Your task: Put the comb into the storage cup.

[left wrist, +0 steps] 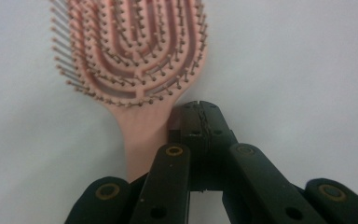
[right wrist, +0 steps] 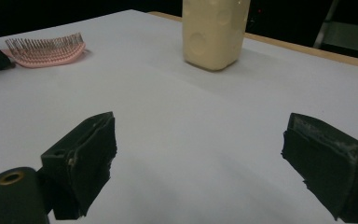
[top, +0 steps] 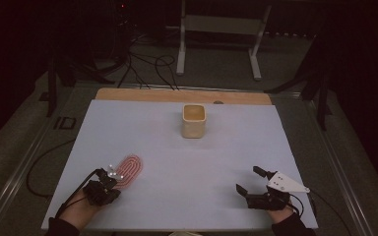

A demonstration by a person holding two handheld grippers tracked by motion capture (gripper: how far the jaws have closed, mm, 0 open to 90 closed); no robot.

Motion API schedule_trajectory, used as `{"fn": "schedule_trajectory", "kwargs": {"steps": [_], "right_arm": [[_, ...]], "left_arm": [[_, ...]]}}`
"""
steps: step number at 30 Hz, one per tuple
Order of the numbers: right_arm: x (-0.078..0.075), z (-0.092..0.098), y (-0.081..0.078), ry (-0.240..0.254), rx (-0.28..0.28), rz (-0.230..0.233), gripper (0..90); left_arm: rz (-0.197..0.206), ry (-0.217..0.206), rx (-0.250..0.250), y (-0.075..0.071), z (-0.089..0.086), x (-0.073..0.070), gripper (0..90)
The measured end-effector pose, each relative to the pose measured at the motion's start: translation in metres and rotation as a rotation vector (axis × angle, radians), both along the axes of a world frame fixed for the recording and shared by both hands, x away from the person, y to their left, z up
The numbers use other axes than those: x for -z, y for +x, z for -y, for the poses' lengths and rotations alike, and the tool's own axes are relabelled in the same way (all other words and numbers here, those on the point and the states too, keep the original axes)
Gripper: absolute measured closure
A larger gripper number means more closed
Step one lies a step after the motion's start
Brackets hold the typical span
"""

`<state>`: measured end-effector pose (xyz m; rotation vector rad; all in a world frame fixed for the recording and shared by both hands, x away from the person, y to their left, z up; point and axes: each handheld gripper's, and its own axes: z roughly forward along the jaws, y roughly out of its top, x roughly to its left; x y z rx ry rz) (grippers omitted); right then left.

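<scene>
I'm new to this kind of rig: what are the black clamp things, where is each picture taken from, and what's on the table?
A person sits at a table covered by a white sheet, holding a black two-jaw gripper in each hand. The high view looks down from above; the other two pictures come from cameras riding on each gripper. On the sheet lie a pink plastic hairbrush with vented loops and bristles and, farther back, a cream square-sided cup. The left gripper has its jaws shut, right beside the brush's handle, apparently not around it. The right gripper rests open with nothing between its jaws.

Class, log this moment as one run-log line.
left gripper: shut beside hairbrush handle | right gripper: open, idle | cup: upright, untouched
</scene>
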<state>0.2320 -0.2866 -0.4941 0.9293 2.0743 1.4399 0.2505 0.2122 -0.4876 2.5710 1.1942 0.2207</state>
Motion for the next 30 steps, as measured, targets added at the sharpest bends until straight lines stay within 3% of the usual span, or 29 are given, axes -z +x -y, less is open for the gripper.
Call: {"fn": "schedule_trajectory", "kwargs": {"steps": [17,26,30], "right_arm": [[0.000,0.000,0.000,0.005,0.000,-0.007,9.5],[0.000,0.000,0.000,0.003,0.001,-0.006,9.5],[0.000,-0.001,0.000,-0.001,0.000,-0.007,9.5]], "left_arm": [[-0.020,0.055,-0.008,0.000,-0.017,-0.005,90.0],[-0.032,0.064,0.022,-0.003,-0.023,-0.014,90.0],[-0.018,0.067,0.035,-0.005,-0.026,-0.022,81.6]]}}
